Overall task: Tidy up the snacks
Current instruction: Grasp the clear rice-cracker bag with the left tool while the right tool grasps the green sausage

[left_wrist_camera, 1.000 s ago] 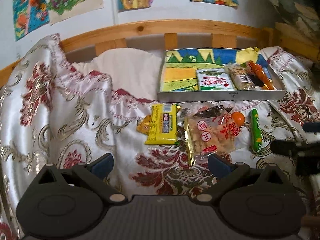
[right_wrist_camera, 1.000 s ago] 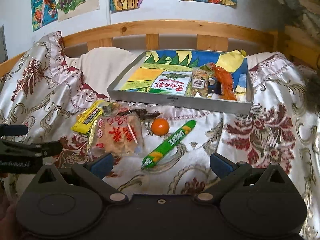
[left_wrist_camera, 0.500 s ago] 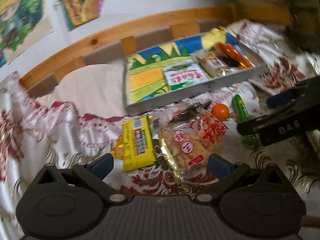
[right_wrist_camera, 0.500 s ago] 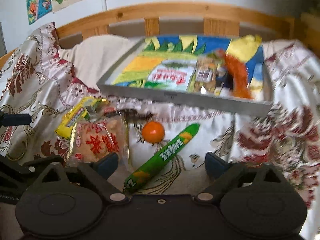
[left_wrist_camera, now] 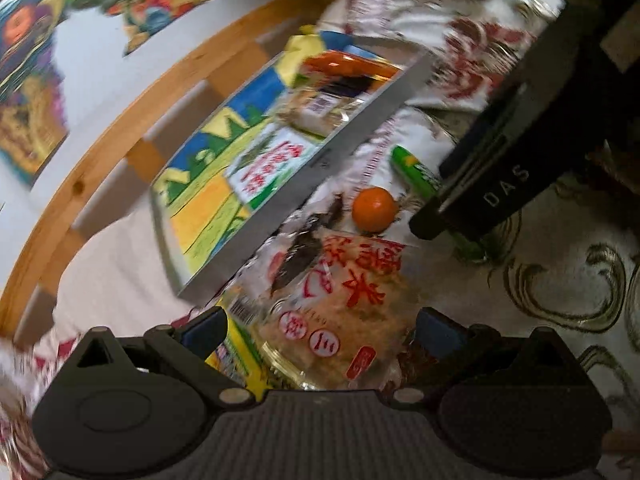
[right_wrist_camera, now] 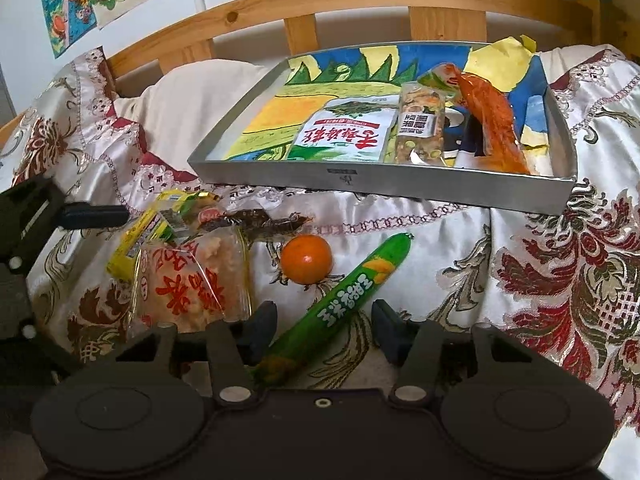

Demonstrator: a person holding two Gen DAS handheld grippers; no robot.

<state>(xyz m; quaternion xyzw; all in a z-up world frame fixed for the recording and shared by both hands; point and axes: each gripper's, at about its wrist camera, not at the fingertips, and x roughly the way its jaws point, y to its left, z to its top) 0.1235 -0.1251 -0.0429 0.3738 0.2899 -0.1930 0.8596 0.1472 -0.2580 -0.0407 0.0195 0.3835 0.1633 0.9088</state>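
The right tool (right_wrist_camera: pixel 324 330) has just been closing, jaws part-open; the left tool (left_wrist_camera: pixel 320 330) stands wide.

Both wrist cams sit low and close over the bedspread (right_wrist_camera: pixel 460 240), angled down toward the tray (right_wrist_camera: pixel 360 184); left view rolled, both share the orange (left_wrist_camera: pixel 374 210).

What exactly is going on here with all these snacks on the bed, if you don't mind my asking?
A person is sorting snacks into the grey metal tray on the patterned satin bedspread. The right gripper has just been closing its jaws around the long green sausage stick, which lies between them, though the pads do not yet press on it. The left gripper hovers open over the clear bag of rice crackers with red lettering. A small orange fruit waits on the bedspread; three packets are already in the tray.
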